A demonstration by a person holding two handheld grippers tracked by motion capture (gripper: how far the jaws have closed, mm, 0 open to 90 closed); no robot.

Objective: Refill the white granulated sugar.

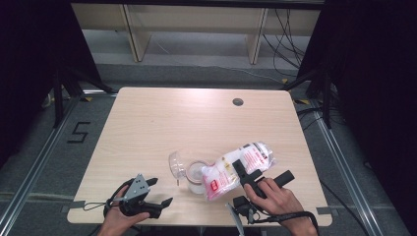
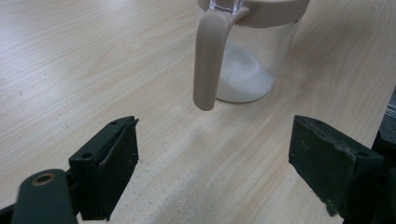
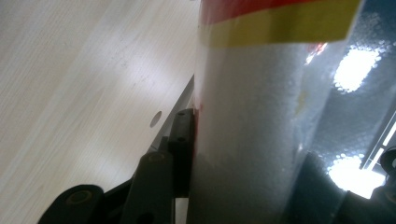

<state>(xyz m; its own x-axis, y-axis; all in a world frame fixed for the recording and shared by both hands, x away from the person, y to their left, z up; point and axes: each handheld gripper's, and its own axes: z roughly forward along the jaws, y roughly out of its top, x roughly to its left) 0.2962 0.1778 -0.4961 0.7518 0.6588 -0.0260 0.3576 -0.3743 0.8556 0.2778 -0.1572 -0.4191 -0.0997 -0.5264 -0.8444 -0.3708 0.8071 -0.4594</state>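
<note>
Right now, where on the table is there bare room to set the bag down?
The whole far half of the table is bare, from the jar back to the small round hole. The left side, between the left tongs and the far-left corner, is bare too. It is crowded near the front centre, where jar, bag and right tongs meet.

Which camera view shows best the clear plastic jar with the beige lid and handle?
The left gripper view: the clear plastic jar stands close, showing its beige handle and white powder at the bottom. The high view shows the jar small, under the tilted white bag. The right gripper view shows the bag up close.
</note>
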